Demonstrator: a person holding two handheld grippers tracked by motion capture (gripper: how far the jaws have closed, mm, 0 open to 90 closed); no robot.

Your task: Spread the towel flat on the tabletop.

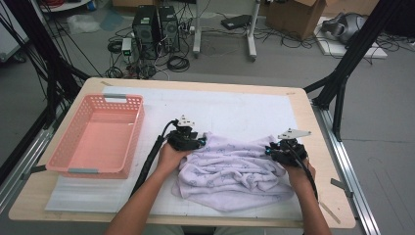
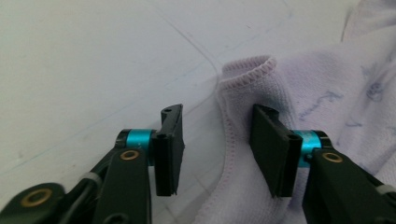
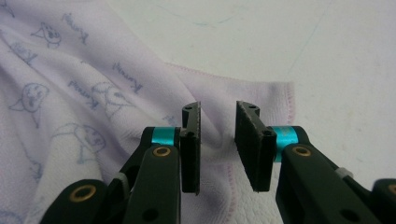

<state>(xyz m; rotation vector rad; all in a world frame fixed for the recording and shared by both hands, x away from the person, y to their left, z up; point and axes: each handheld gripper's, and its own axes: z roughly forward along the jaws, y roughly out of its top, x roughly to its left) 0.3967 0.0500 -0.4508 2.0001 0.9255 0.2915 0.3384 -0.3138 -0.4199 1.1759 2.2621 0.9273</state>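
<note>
Pale lilac printed cotton cloth (image 1: 230, 169), crumpled, lower centre of the high view, a gripper at each upper corner.

Soft, light, limp; likely to sag and bunch, so best taken at the stitched hem corners. Left gripper (image 2: 215, 149) released, jaws straddling a folded hem; right gripper (image 3: 217, 148) released, a cloth ridge between its jaws. White mat (image 1: 235, 110) on wooden table (image 1: 320, 161); pink plastic basket (image 1: 98, 134) at left; cables and computer towers (image 1: 156, 29) on the floor beyond.

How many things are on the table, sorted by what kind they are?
Cloth: 1, pale purple, crumpled
Basket: 1, pink
White mat: 1
Grippers: 2, the left gripper and the right gripper, both at the cloth's far edge
Total: 5
</note>
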